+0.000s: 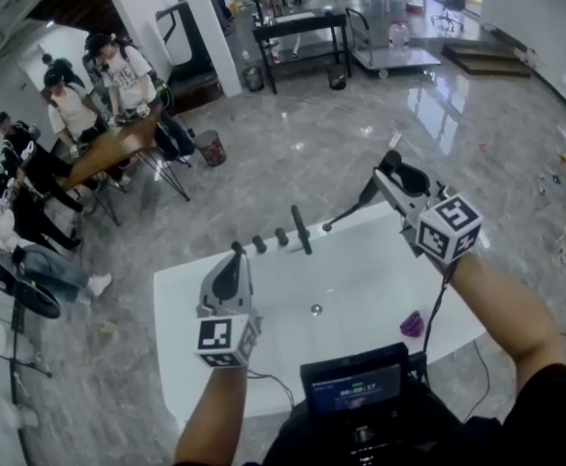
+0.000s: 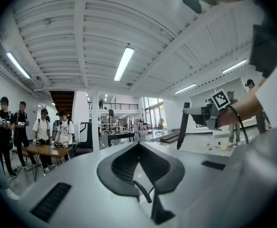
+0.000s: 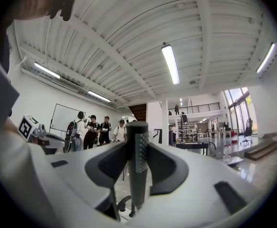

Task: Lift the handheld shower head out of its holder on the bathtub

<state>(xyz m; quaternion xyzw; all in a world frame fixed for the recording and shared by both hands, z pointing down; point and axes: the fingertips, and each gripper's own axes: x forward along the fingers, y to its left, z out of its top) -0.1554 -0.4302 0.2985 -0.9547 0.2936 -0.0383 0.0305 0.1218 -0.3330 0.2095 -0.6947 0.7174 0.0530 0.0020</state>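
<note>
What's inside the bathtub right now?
Inside the white bathtub: a drain at mid-floor and a small purple object near its right end. The screen device covers the tub's near side.

Head view: high up, looking steeply down on bathtub [image 1: 181, 299], left tongs [image 1: 234, 252] and right tongs [image 1: 380, 183]. Both gripper views ride on their own tongs, very close, facing level; shower head [image 3: 137, 165] sits dead centre in the right one. Shared: people [image 2: 48, 129] round table [image 2: 43, 149], ceiling [image 2: 81, 56]. Each sees the other tongs.

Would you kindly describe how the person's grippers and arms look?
The left gripper and right gripper have pale grey bodies with dark grey jaws. Each carries a white cube with black square markers. A black cable trails from the right one. The sleeve is black.
</note>
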